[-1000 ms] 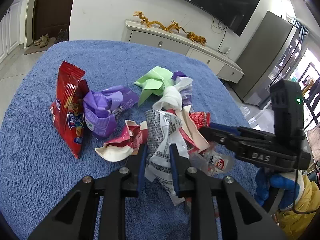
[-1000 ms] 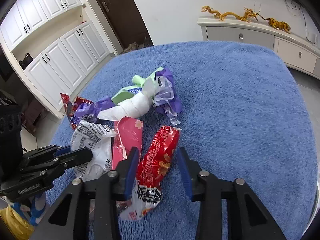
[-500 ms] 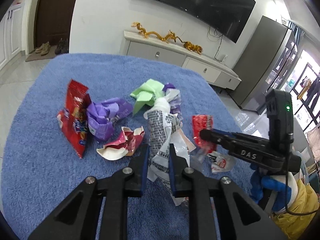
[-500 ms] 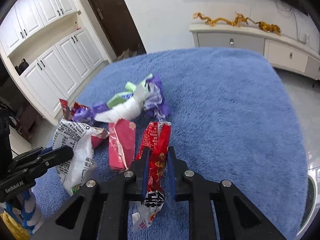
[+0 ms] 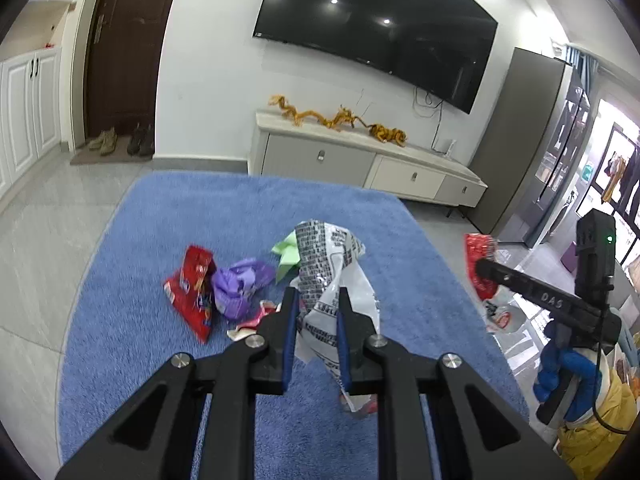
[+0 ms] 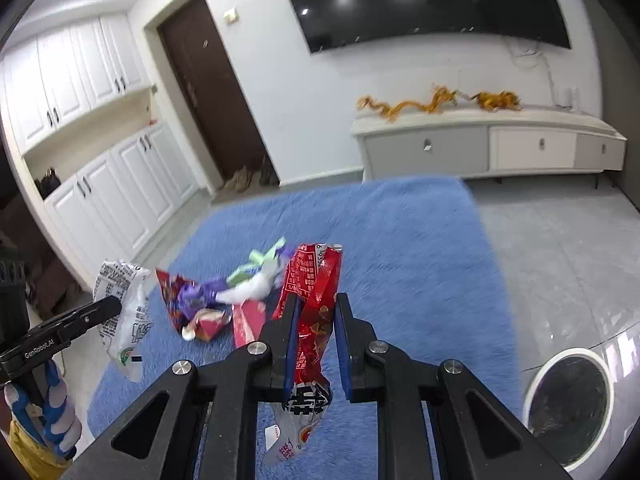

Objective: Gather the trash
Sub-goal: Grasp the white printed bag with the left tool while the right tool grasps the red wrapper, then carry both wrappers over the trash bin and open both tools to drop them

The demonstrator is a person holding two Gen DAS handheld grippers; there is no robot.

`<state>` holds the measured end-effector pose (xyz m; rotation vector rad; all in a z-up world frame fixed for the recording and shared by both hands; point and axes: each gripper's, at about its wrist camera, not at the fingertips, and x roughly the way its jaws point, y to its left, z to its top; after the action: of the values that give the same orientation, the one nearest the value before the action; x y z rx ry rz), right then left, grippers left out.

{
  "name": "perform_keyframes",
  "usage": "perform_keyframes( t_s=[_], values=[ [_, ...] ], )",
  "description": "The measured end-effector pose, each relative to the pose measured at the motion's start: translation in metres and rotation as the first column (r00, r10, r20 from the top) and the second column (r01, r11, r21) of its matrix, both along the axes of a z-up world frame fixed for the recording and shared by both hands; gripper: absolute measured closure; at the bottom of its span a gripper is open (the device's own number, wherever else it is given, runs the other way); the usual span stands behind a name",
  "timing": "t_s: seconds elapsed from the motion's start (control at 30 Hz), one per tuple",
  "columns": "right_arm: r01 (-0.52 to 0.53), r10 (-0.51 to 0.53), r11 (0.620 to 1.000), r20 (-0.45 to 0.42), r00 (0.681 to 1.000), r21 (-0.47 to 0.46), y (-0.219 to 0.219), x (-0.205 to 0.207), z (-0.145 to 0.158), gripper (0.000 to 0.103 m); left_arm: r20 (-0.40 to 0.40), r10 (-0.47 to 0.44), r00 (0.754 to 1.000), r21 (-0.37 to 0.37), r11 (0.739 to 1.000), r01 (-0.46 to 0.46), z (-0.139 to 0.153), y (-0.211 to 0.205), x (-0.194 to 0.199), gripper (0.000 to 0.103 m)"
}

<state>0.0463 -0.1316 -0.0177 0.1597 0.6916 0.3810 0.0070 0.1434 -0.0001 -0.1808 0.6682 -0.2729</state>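
Observation:
My left gripper is shut on a white wrapper with black print and holds it well above the blue rug; it also shows in the right wrist view. My right gripper is shut on a long red snack wrapper, lifted off the rug; it shows at the right of the left wrist view. On the rug lie a red chip bag, a purple wrapper, a green wrapper and a pink-and-white wrapper.
A round bin with a white rim and dark liner stands on the tiled floor at the lower right of the right wrist view. A low TV cabinet with gold dragon figures stands at the wall. White cupboards line the left.
Both grippers have risen high above the rug, each carrying its wrapper. The right gripper closed on the red wrapper a second ago. The trash pile now sits farther below.

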Motion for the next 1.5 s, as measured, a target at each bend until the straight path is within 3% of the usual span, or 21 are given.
perform_keyframes(
  t_s=[0.2,0.4,0.7,0.93,1.13,1.27,1.37,1.4,1.47,1.5],
  values=[
    [0.098,-0.101,0.994,0.068,0.993,0.045,-0.056,-0.020,0.027,0.087,0.043,-0.050,0.998,0.024,0.998,0.049,0.026,-0.033,-0.003,0.087],
    [0.229,-0.236,0.971,0.119,0.964,0.072,-0.127,-0.047,0.040,0.087,0.054,-0.150,0.987,0.044,0.988,0.148,0.042,-0.091,0.005,0.087],
    [0.393,-0.400,0.916,0.103,0.911,0.081,-0.221,-0.073,0.018,0.087,-0.010,-0.318,0.948,0.060,0.946,0.318,0.041,-0.211,0.033,0.087],
    [0.516,-0.518,0.850,-0.012,0.855,0.108,-0.292,-0.082,-0.040,0.087,-0.128,-0.436,0.891,0.065,0.893,0.446,0.004,-0.328,0.065,0.087],
    [0.588,-0.576,0.801,-0.123,0.808,0.109,-0.336,-0.079,-0.089,0.087,-0.233,-0.484,0.844,0.065,0.858,0.510,-0.042,-0.407,0.087,0.086],
    [0.612,-0.591,0.785,-0.181,0.786,0.098,-0.351,-0.069,-0.115,0.086,-0.294,-0.501,0.814,0.053,0.842,0.537,-0.073,-0.444,0.100,0.085],
    [0.635,-0.606,0.768,-0.222,0.764,0.089,-0.360,-0.065,-0.133,0.084,-0.348,-0.527,0.775,0.003,0.826,0.563,-0.095,-0.464,0.113,0.084],
    [0.639,-0.609,0.764,-0.232,0.759,0.085,-0.362,-0.063,-0.136,0.082,-0.366,-0.534,0.762,-0.016,0.823,0.568,-0.103,-0.471,0.116,0.082],
    [0.651,-0.617,0.756,-0.255,0.745,0.074,-0.365,-0.065,-0.146,0.072,-0.384,-0.546,0.745,-0.047,0.817,0.575,-0.113,-0.478,0.120,0.060],
    [0.655,-0.620,0.753,-0.261,0.740,0.069,-0.367,-0.063,-0.148,0.070,-0.388,-0.547,0.742,-0.053,0.817,0.574,-0.116,-0.481,0.120,0.054]
  ],
)
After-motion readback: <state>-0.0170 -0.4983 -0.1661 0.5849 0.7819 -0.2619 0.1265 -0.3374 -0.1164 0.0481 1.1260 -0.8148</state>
